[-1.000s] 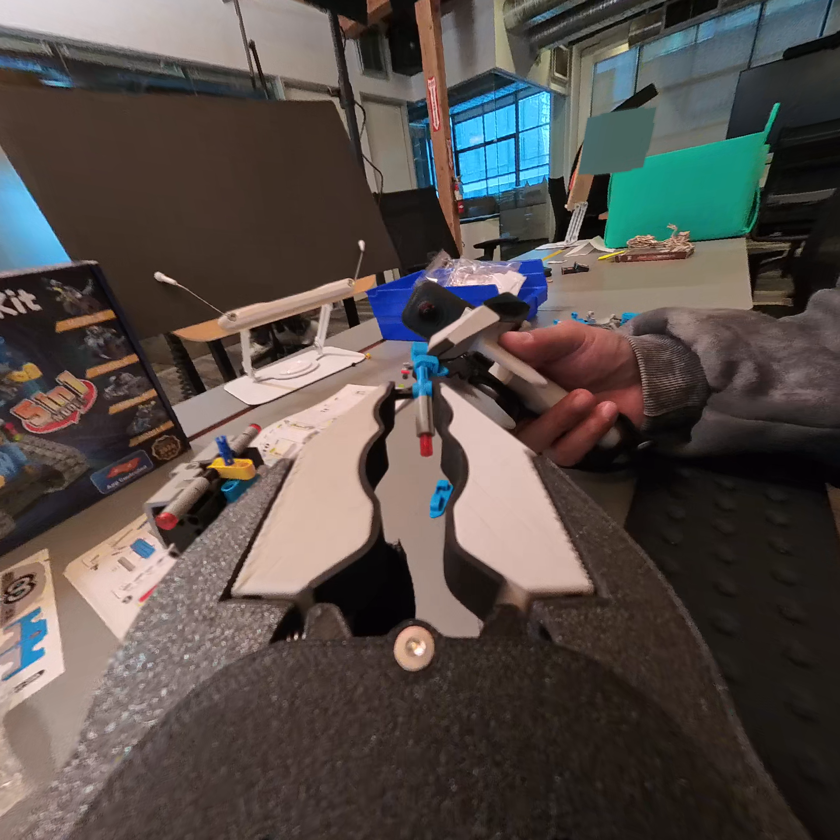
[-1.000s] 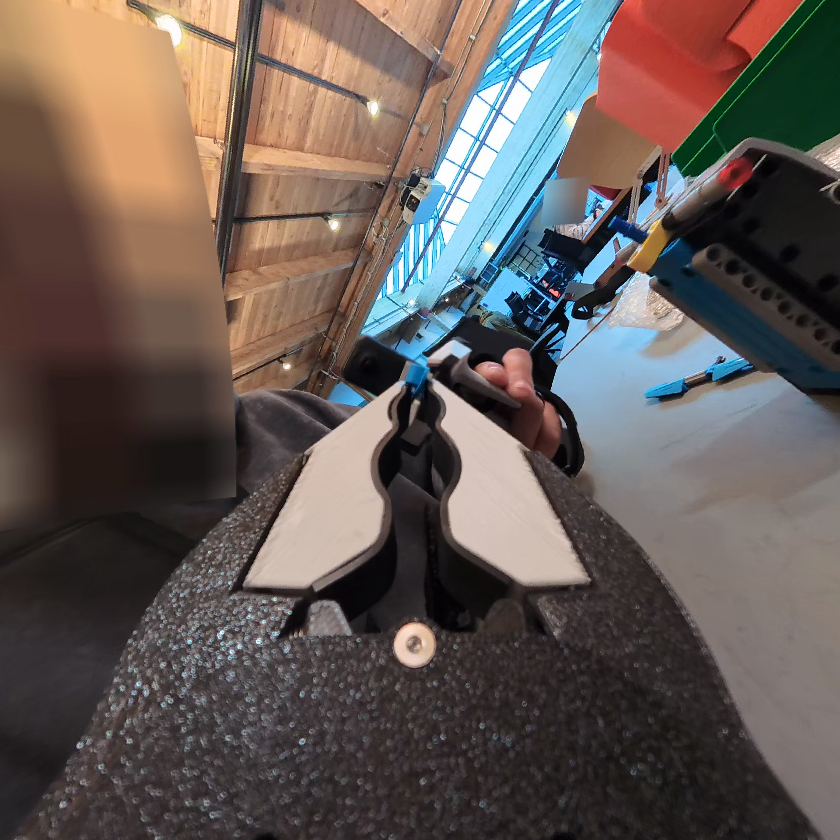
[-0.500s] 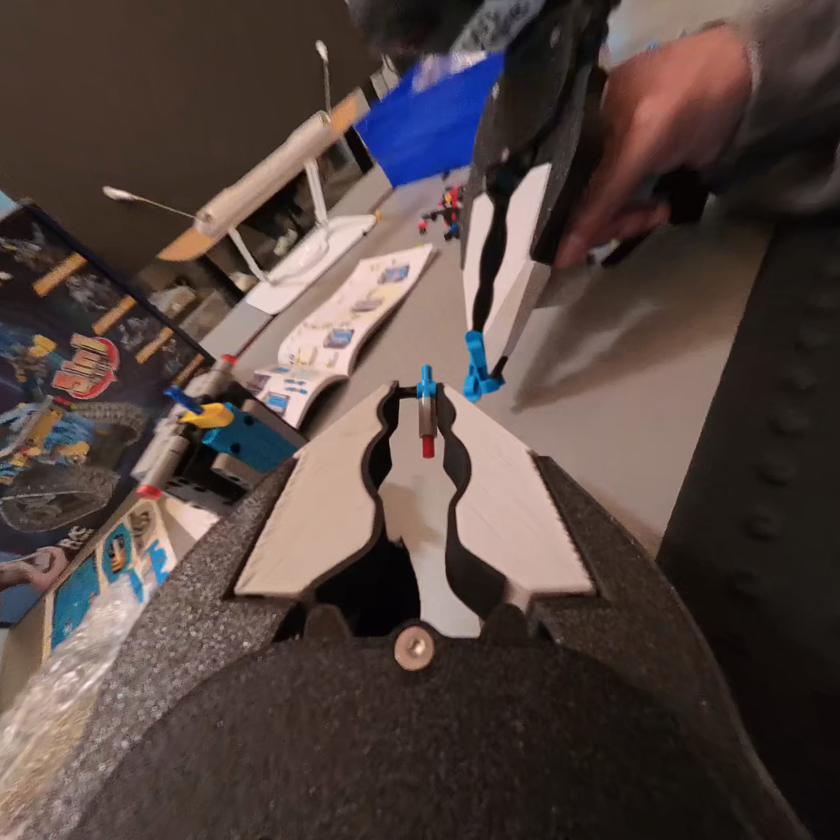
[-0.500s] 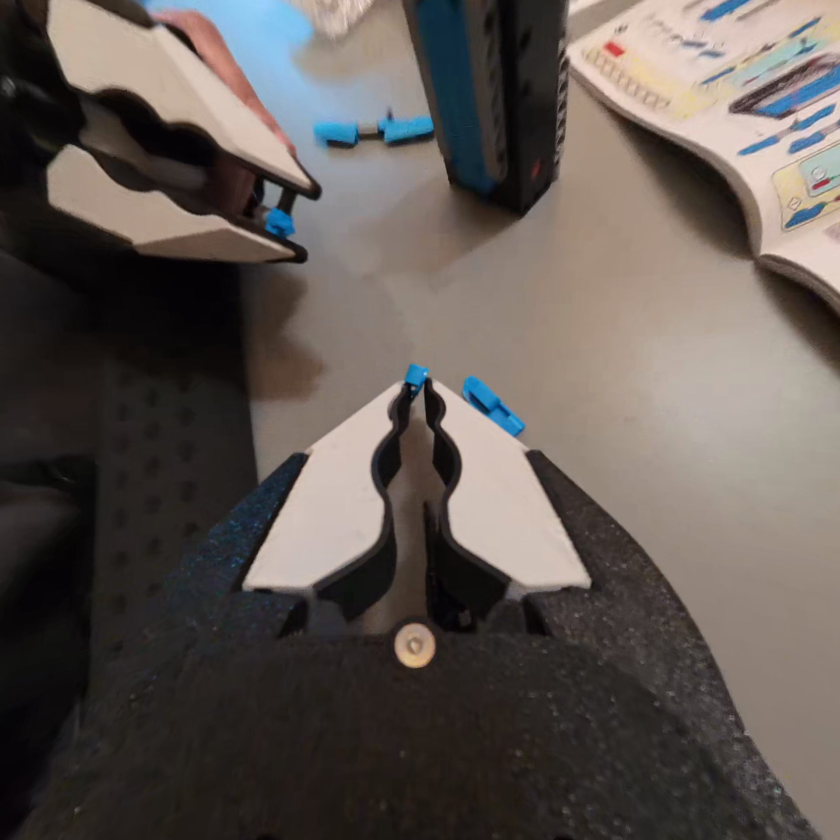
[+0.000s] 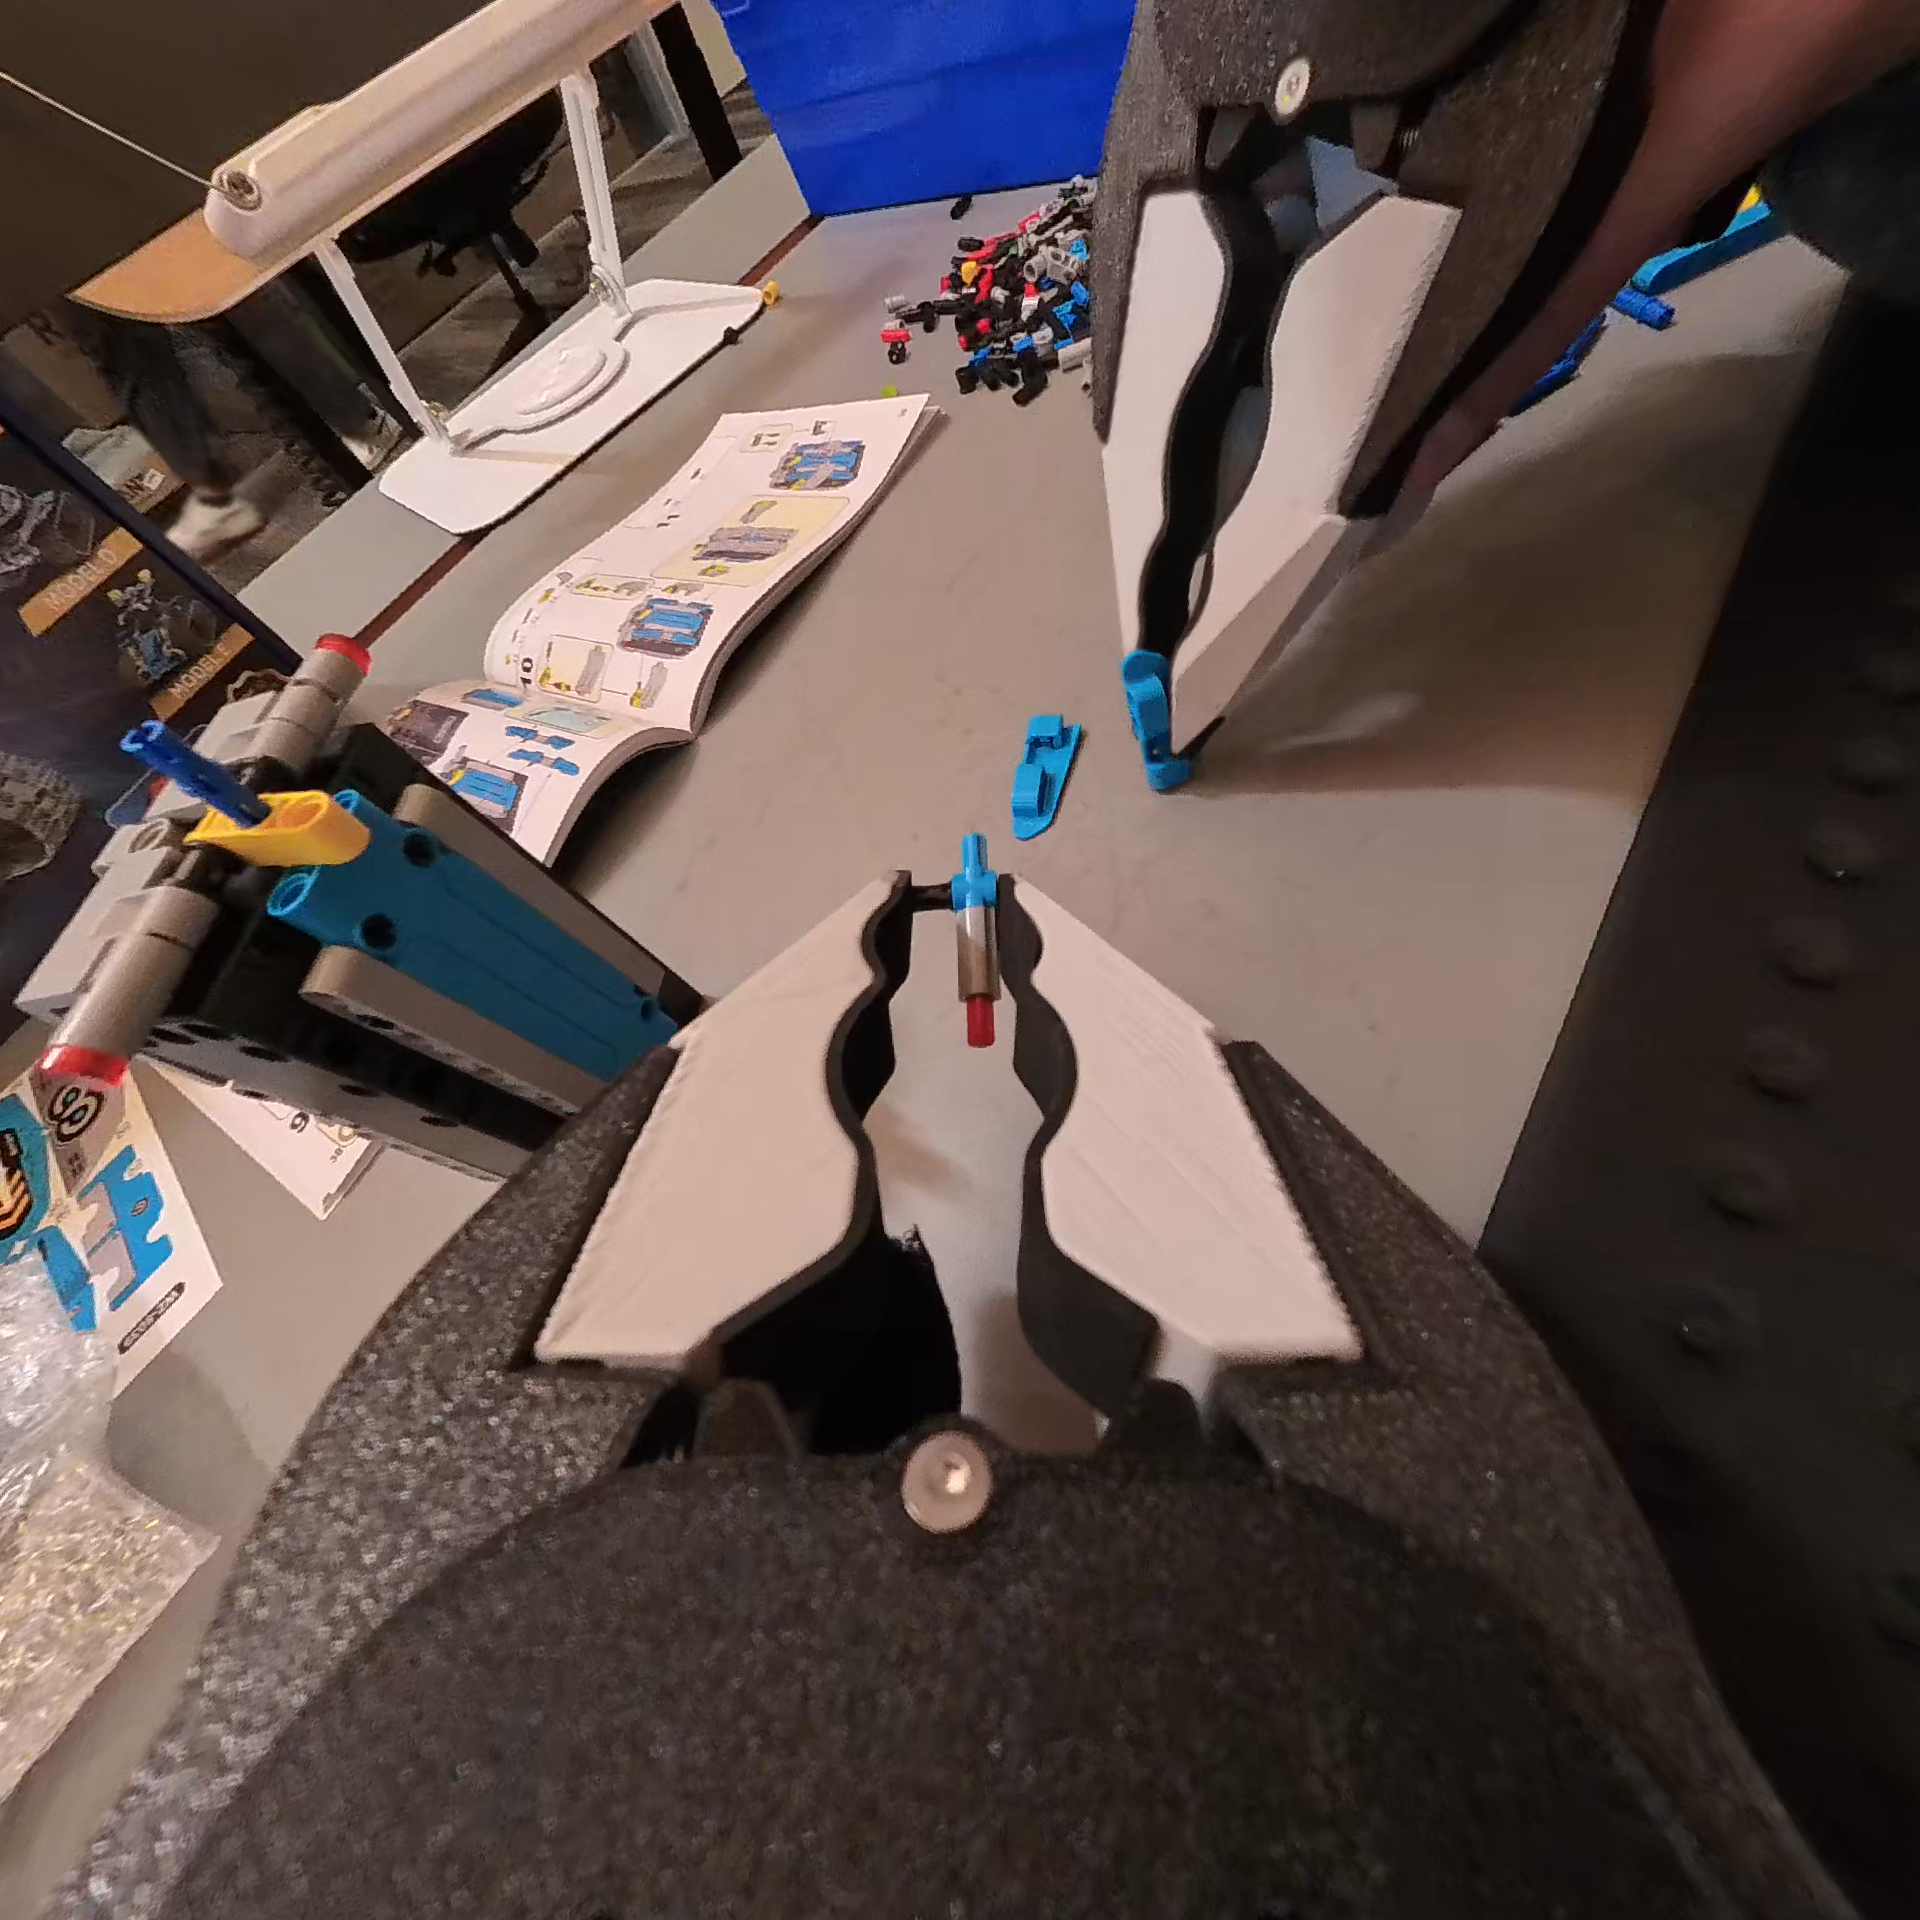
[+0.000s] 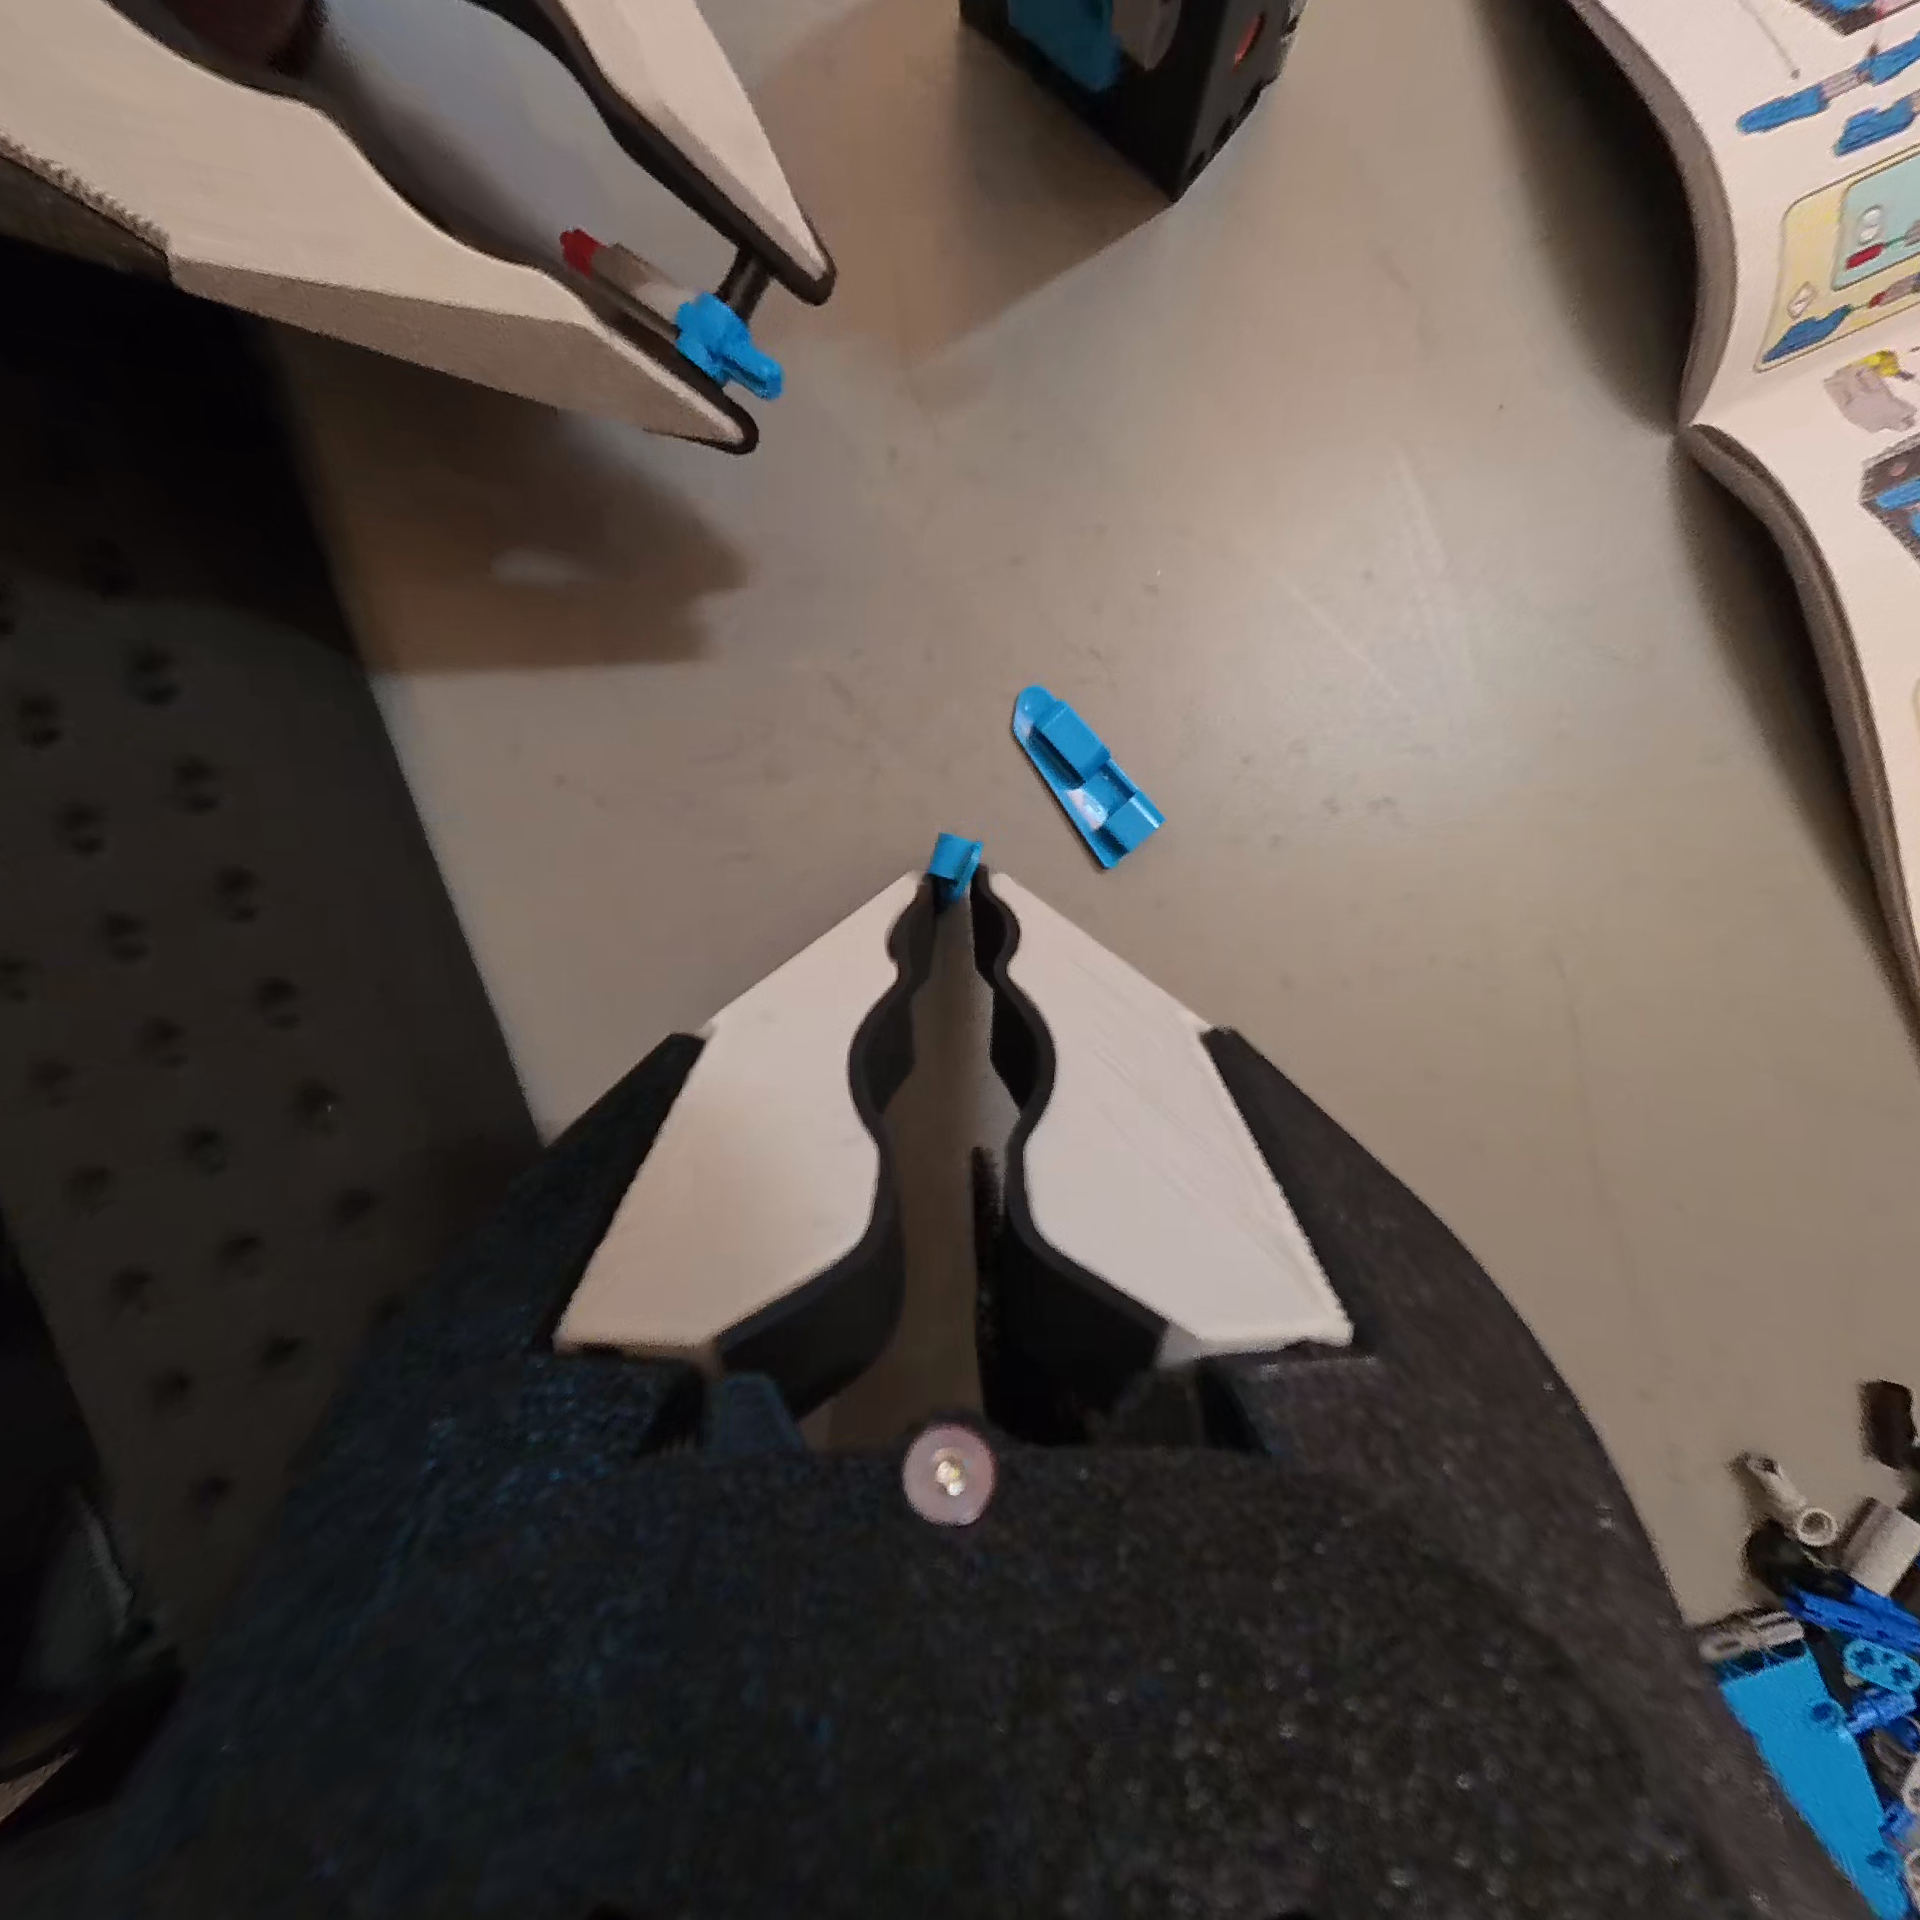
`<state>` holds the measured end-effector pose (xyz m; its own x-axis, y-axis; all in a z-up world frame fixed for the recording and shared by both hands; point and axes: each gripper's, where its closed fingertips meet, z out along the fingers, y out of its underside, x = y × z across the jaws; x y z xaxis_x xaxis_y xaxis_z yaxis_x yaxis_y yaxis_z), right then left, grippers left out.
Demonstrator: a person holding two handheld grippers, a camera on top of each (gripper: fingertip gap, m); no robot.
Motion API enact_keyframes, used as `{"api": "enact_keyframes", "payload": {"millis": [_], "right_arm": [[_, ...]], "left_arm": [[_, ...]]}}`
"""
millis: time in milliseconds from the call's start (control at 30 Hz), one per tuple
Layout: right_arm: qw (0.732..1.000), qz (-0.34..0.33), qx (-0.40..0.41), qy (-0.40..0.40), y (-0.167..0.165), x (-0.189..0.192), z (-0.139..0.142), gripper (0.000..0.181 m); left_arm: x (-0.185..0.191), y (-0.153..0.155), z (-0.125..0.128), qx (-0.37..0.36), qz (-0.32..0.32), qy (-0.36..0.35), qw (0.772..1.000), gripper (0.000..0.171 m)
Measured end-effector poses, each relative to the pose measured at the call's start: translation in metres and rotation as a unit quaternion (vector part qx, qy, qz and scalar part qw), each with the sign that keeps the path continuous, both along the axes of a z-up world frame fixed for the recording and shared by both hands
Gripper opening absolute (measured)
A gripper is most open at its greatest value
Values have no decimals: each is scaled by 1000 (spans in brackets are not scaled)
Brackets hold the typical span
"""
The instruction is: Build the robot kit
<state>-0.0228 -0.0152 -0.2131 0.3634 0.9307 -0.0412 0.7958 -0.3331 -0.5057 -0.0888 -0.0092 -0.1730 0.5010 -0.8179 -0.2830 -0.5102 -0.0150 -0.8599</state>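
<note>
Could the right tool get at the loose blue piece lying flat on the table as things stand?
Probably not yet. The loose blue piece lies in the open just past the right tool, with nothing between them, but that tool is already shut on a small blue part, so its tips are occupied.

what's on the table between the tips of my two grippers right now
One small flat blue plastic piece lies on the grey table between the left gripper and right gripper; both wrist views show it.

Two tools; one booklet; one loose blue piece.
</note>
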Motion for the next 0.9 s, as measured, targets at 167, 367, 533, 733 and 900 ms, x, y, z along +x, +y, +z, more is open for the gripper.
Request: {"api": "enact_keyframes", "payload": {"millis": [167, 367, 533, 733, 900], "right_arm": [[1000, -2, -4, 3, 0, 0, -2, 7], [1000, -7, -4, 7, 2, 0, -2, 13], [1000, -5, -6, 12, 1, -1, -2, 16], [1000, -8, -7, 15, 2, 1, -2, 18], [999, -10, -19, 26, 1, 0, -3, 20]], "left_arm": [[0, 0, -1, 2, -1, 3, 1000, 16], [1, -1, 0, 5, -2, 2, 1000, 16], [1, -1, 1, 8, -2, 0, 1000, 16], [1, -2, 1, 10, -4, 1, 1000, 15], [1, -2, 1, 10, -5, 0, 1000, 16]]}}
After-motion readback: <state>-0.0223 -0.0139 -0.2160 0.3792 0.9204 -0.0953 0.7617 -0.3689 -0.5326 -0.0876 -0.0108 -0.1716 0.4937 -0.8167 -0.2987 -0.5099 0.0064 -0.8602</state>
